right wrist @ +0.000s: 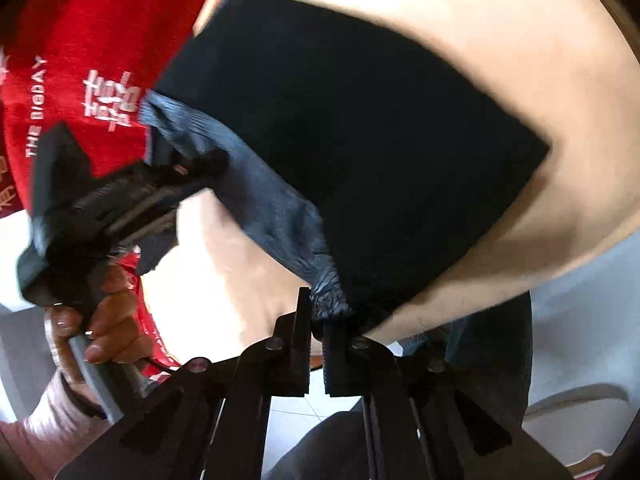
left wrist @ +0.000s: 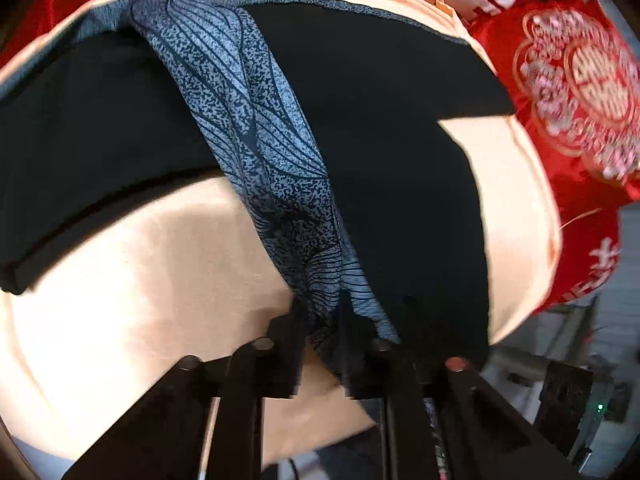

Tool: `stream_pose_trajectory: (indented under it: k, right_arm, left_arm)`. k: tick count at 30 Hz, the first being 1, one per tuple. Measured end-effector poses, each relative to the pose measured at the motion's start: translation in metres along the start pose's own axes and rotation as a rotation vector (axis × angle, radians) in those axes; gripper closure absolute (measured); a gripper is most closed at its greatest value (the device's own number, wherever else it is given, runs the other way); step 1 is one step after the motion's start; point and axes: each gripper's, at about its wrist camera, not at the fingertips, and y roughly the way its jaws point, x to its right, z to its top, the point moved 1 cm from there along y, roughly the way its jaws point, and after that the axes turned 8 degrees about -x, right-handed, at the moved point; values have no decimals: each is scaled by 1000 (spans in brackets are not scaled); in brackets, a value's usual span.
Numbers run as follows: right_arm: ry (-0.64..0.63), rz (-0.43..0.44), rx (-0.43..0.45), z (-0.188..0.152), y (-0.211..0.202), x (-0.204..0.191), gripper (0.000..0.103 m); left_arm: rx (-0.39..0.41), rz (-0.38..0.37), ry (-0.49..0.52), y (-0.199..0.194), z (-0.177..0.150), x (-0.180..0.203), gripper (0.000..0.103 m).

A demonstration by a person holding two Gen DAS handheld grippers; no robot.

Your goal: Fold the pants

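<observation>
Dark navy pants with a grey leaf-patterned side panel and grey waistband lie over a peach-covered bed. My left gripper is shut on the patterned panel's near end. In the right wrist view my right gripper is shut on the gathered grey waistband of the pants. The left gripper shows there too, clamped on the waistband's other end, held by a hand. The cloth hangs lifted between both grippers.
A red quilt with white and gold characters lies along the bed's far edge and shows in the right wrist view. The bed's edge and floor are below. Furniture stands at the left wrist view's lower right.
</observation>
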Motion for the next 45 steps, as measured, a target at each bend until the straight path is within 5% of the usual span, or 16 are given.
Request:
stream_pose_trajectory:
  k: [7,17,19,20,21,24,29,31,33,34,39,42,45]
  right_arm:
    - [-134,35,103,63,-87,-46,100]
    - [-247,-56,219,231,-165,-80,100]
    - [-258,-92,231,270,-167,-82,100]
    - [-258,-111,231,285,-166,-81,100]
    - [-256,-135,229,303,-161,-79,100]
    - [-263,-193,209,344,-147,-79,100]
    - [-329,-362,200,367,-125,-81,92]
    - [-343,-389,201,365,-122,-84,68]
    - [-391,-424,232,354,-126,-92,33]
    - [-424,-450,263,345,-130,-96,30]
    - [-441,-491,254,320,-140,-88,29]
    - [-392,-568,259,334,-135,-71,33]
    - [-364,-558,276,356,-127,-64,34]
  left_arm:
    - [84,-40,25,-50,32,34,88]
    - [215,58,53,-87,129,66,87]
    - [238,102,37,-90,137,60,62]
    - [257,139,24,-93,139,58,32]
    - [283,177,11,-94,140,55,23]
    - [281,224,-11,-92,144,42,23]
    - [202,345,-63,-55,149,16,23]
    - [165,406,-72,-33,150,7,23]
    - [127,451,-81,-15,151,1,23]
    - [112,450,-92,-7,151,-3,23]
    - [129,445,-126,-3,155,-10,21]
    - [129,446,-132,-2,159,-12,21]
    - [137,454,-126,-2,160,-11,21]
